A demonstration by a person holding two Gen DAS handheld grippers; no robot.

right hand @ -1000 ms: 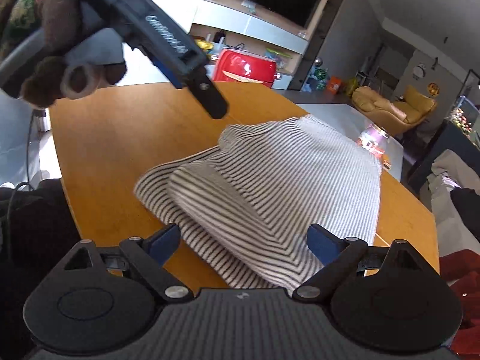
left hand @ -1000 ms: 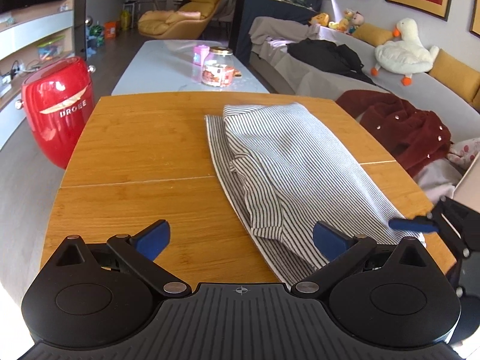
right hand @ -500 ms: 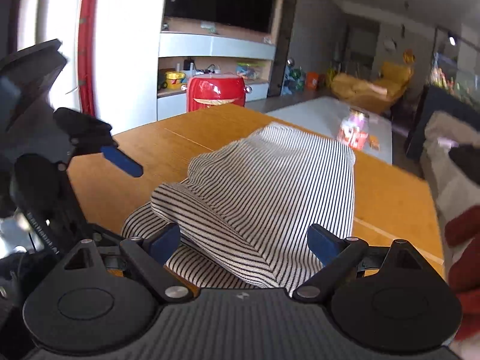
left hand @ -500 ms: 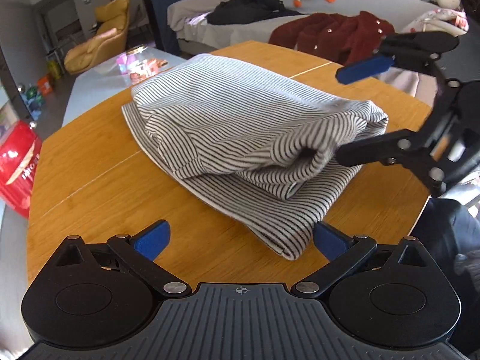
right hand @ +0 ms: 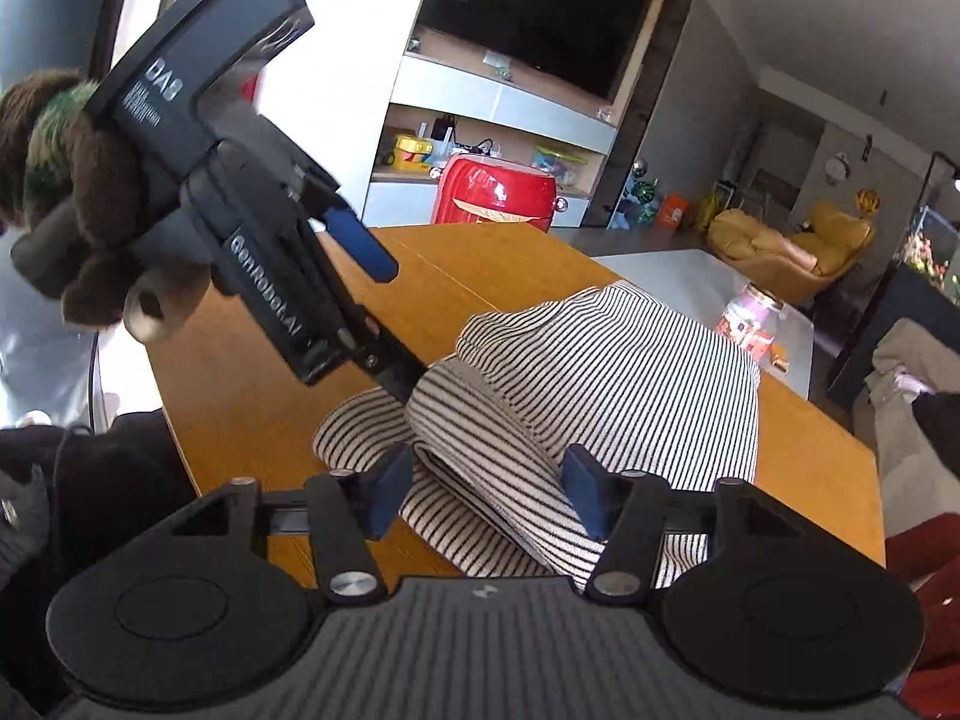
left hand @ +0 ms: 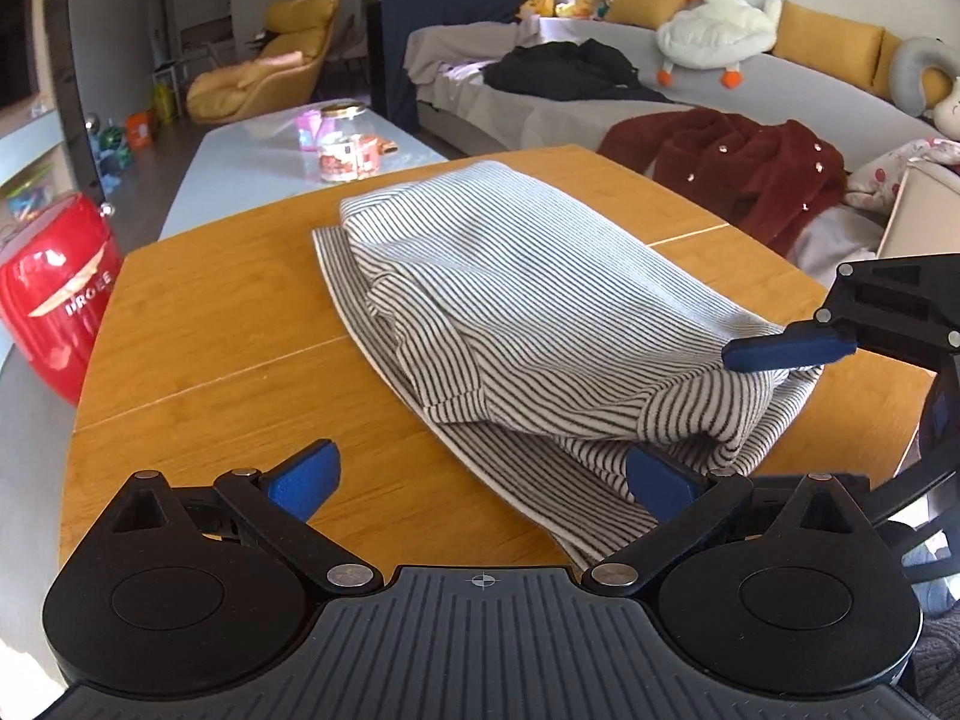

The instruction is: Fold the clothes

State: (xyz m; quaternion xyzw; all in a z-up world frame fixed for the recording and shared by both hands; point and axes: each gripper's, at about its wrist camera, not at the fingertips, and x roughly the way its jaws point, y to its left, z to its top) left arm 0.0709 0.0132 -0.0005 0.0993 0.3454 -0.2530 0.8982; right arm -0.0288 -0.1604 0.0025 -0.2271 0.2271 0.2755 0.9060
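A black-and-white striped garment lies folded in thick layers on the wooden table. My left gripper is open wide at the garment's near edge, and its right fingertip touches the lower fold. In the right wrist view the striped garment has its folded corner lying between the fingers of my right gripper. That gripper is open, with its jaws partly narrowed around the corner. Its upper finger rests on top of the fold. A hand in a brown fuzzy sleeve holds the left gripper.
A red case stands on the floor left of the table. Behind the table is a low white table with a jar. A grey sofa at the right holds a maroon coat, a black garment and a plush duck.
My right gripper's jaws have narrowed around the garment's folded corner. My left gripper has swung round and come in low, so its right finger now touches the near fold.
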